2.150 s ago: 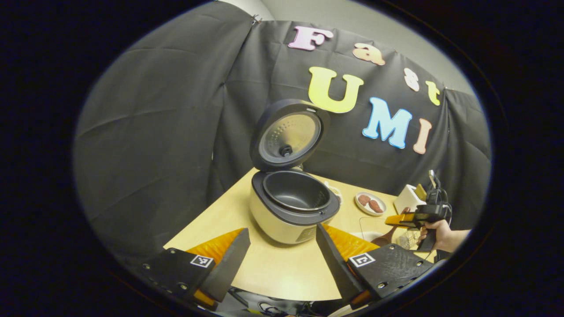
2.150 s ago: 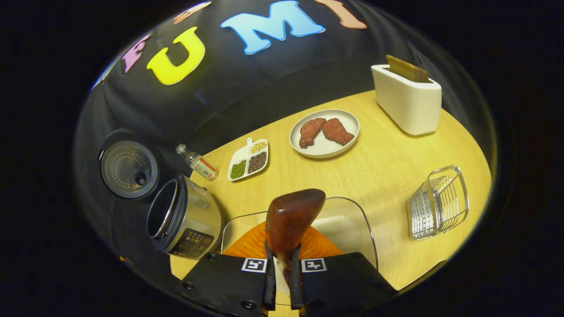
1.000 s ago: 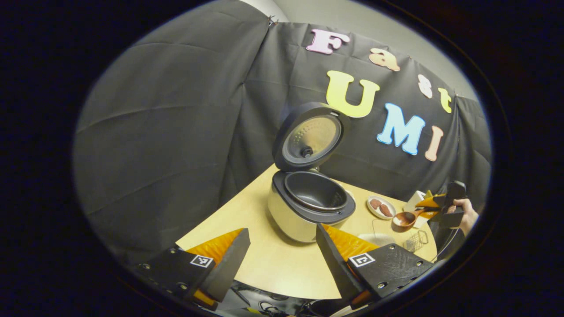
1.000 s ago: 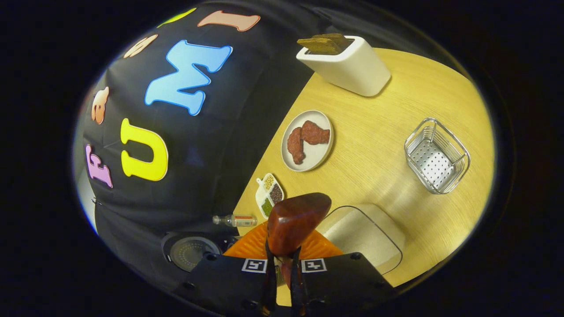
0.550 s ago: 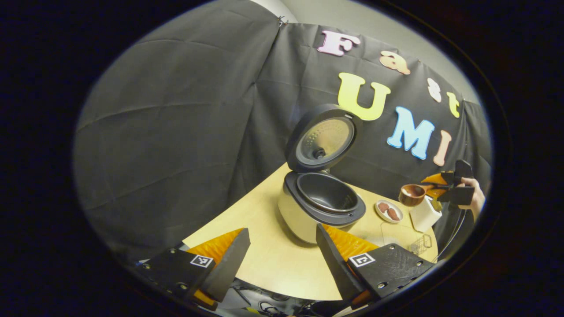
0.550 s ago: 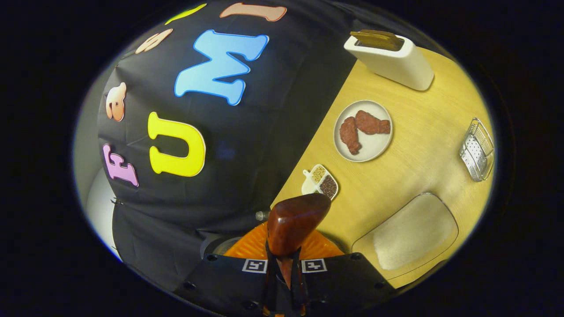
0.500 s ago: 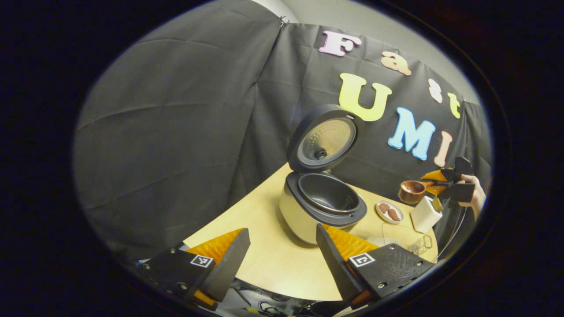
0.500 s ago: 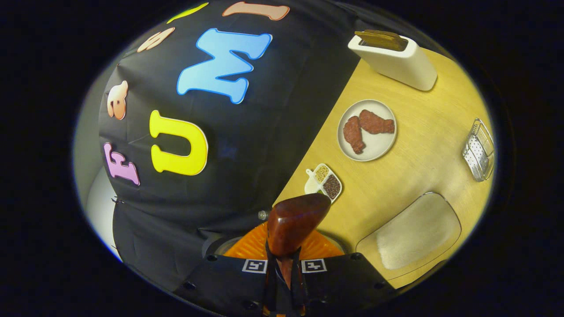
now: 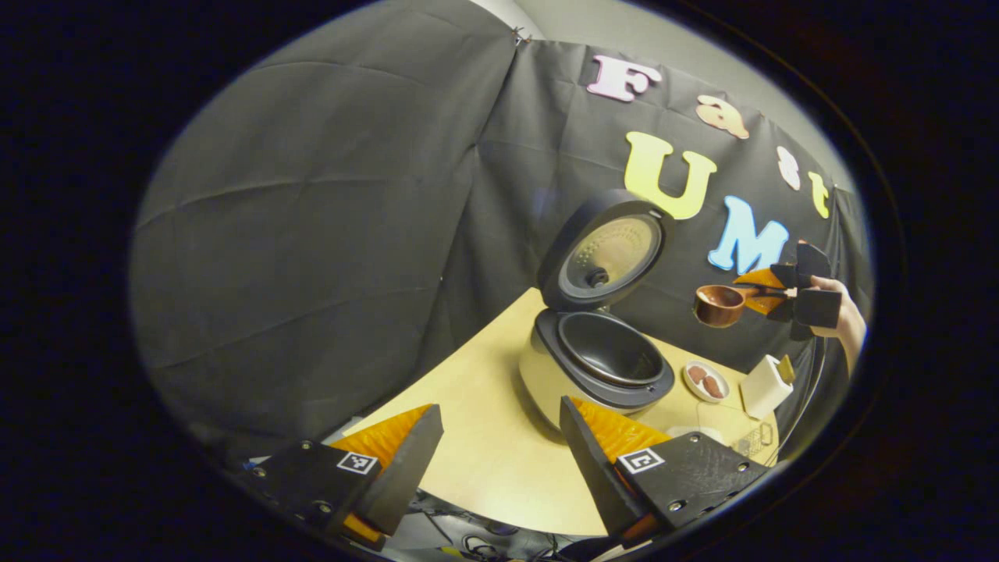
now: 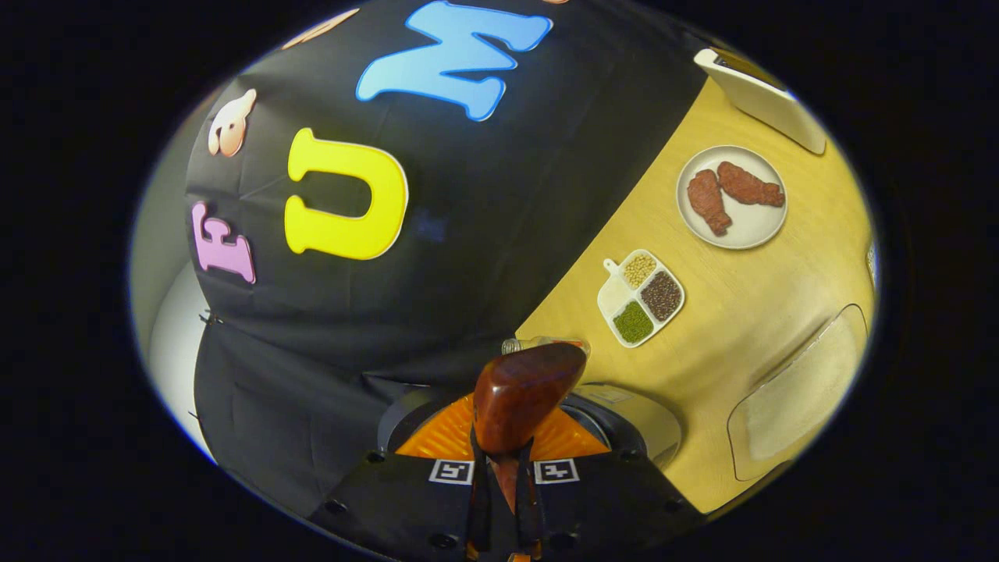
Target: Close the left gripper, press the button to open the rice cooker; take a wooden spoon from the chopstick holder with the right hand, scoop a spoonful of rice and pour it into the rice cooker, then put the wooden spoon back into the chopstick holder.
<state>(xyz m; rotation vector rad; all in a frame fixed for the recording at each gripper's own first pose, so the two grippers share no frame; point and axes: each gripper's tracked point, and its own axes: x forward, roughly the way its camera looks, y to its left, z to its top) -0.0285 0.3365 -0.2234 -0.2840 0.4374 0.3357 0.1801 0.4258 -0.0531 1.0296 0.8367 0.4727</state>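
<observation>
We see the wooden spoon [image 9: 719,304] in the air, above and to the right of the open rice cooker [image 9: 597,367] in the left gripper view. Its long axis runs roughly level, bowl pointing toward the cooker's raised lid [image 9: 607,251], handle running back into the right gripper [image 9: 769,290]. In the right gripper view the spoon [image 10: 521,394] points straight ahead along the fingers, which press on its handle from both sides.

Compared with half a second ago, the spoon has travelled higher and closer to the cooker, and in the right gripper view the cooker's rim [image 10: 624,417] has come into sight beneath the bowl, with the clear rice tray [image 10: 800,394] slid off to the right of the cooker.

A hand [image 9: 847,316] holds the right gripper up, to the right of the cooker lid. The left gripper [image 9: 499,453] hangs low in front of the cooker, fingers spread wide with nothing between them.
</observation>
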